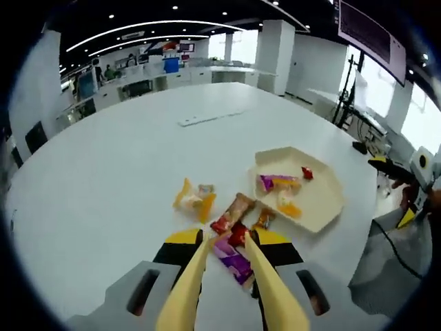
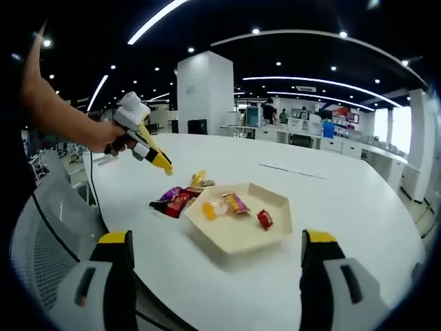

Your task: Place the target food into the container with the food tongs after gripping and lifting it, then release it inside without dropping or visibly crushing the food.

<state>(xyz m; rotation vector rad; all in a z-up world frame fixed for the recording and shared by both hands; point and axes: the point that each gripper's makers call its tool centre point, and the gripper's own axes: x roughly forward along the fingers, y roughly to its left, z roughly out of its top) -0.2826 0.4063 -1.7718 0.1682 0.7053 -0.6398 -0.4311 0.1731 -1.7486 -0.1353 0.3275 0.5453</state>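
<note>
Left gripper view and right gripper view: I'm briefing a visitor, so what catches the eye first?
The cream hexagonal tray on the white table, holding a few bright wrapped snacks. Beside it lies a loose heap of wrappers, with the left tool's yellow tongs open just over it. The right tool hangs wide open before the tray.

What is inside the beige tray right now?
The tray holds three wrapped snacks: an orange one, a purple-and-yellow one and a small red one. Nothing covers them; what is inside the wrappers can't be seen.
</note>
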